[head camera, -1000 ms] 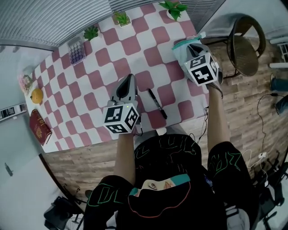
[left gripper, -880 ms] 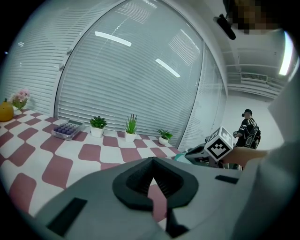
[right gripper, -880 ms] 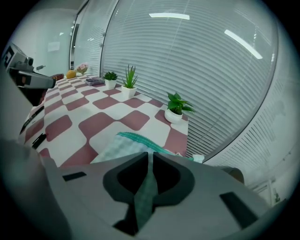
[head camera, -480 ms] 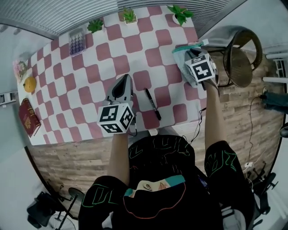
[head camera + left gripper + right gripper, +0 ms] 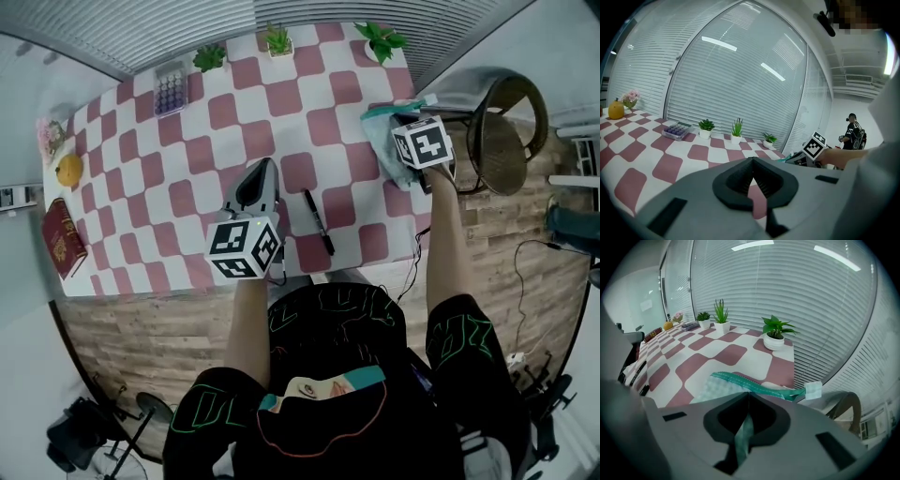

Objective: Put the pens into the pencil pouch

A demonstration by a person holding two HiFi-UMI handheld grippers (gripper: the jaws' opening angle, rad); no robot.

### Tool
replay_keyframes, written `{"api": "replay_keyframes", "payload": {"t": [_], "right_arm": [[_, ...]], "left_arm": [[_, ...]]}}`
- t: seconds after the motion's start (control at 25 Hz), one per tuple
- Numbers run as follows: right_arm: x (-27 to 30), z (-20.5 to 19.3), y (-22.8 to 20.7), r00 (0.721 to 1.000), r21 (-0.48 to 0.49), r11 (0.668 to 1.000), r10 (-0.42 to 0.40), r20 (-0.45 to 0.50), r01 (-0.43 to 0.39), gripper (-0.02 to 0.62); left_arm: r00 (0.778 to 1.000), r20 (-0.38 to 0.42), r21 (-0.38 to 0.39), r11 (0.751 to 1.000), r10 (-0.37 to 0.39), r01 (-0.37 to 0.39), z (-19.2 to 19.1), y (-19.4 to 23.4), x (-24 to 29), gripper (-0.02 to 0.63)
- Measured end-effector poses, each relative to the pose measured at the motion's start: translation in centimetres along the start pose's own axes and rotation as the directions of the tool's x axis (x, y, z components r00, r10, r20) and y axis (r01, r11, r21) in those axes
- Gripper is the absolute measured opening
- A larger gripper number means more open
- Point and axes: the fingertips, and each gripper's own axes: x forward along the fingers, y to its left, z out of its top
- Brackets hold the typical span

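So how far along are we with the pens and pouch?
No pen looks packed yet: the black marker pen lies on the pink-and-white checked table. In hand: the right tool has just closed on the pale green fabric pouch. Left to do: the shut, empty left tool fetches the pen.

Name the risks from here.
1. The right gripper, jaws just closed, pinches only a thin strip of the pouch; it may slip out.
2. The pouch lies at the table's edge; a tug could pull it off.
3. The left gripper is shut; unopened, it would only knock the pen.
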Motion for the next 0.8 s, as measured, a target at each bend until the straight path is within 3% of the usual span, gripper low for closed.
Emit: {"api": "replay_keyframes", "payload": {"t": [0.2,0.36,0.6,0.8], "right_arm": [[-1.5,0.9,0.0,0.998,0.040,0.999,-0.002,0.065,-0.001,0.006],[-4.3,2.8,0.3,0.975,0.073,0.997,0.016,0.221,-0.033,0.005],[-8.9,5.5,1.4,0.897,0.042,0.996,0.053,0.438,-0.079,0.005],[-12.5,8.3,3.6,0.796,-0.003,0.983,0.148,0.586,-0.181,0.005]], "left_arm": [[1.000,0.010,-0.007,1.000,0.017,-0.017,0.3,0.6,-0.3,0.000],[1.000,0.022,-0.011,1.000,0.006,-0.006,0.5,0.1,-0.3,0.000],[0.999,0.040,-0.007,1.000,-0.004,0.004,1.1,-1.0,-0.4,0.000],[0.996,0.085,-0.017,1.000,0.002,0.000,2.3,-1.2,-1.2,0.000]]}}
